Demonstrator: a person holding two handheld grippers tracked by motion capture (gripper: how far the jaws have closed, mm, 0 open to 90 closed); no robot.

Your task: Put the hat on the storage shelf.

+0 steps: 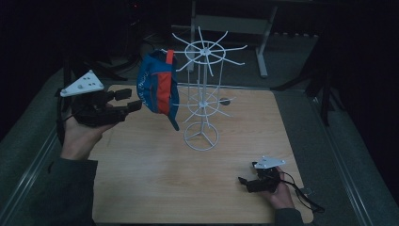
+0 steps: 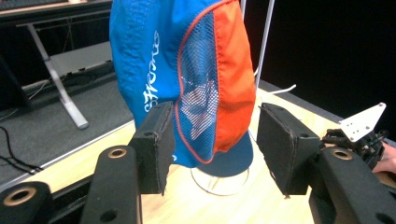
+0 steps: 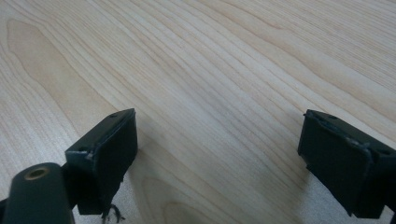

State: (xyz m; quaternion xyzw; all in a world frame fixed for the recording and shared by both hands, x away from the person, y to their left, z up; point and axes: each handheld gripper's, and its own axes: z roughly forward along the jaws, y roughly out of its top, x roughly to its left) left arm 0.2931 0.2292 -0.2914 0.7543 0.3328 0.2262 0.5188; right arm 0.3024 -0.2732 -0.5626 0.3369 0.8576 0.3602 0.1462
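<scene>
A blue and orange cap (image 1: 157, 87) hangs from an upper arm of a white wire rack (image 1: 202, 94) that stands mid-table. In the left gripper view the cap (image 2: 187, 79) hangs just beyond the jaws, its mesh panel facing me. My left gripper (image 1: 128, 100) is open, held up just left of the cap, not touching it. My left gripper (image 2: 212, 149) has nothing between its jaws. My right gripper (image 1: 244, 181) rests low on the table near the front right, open. In its own view my right gripper (image 3: 219, 158) looks down at bare wood.
The wooden table (image 1: 155, 179) lies under everything, with a grey surround. The rack's round base (image 1: 201, 135) sits near the table's middle. A metal desk frame (image 1: 263, 47) stands behind. A cable (image 1: 303, 193) trails from the right gripper.
</scene>
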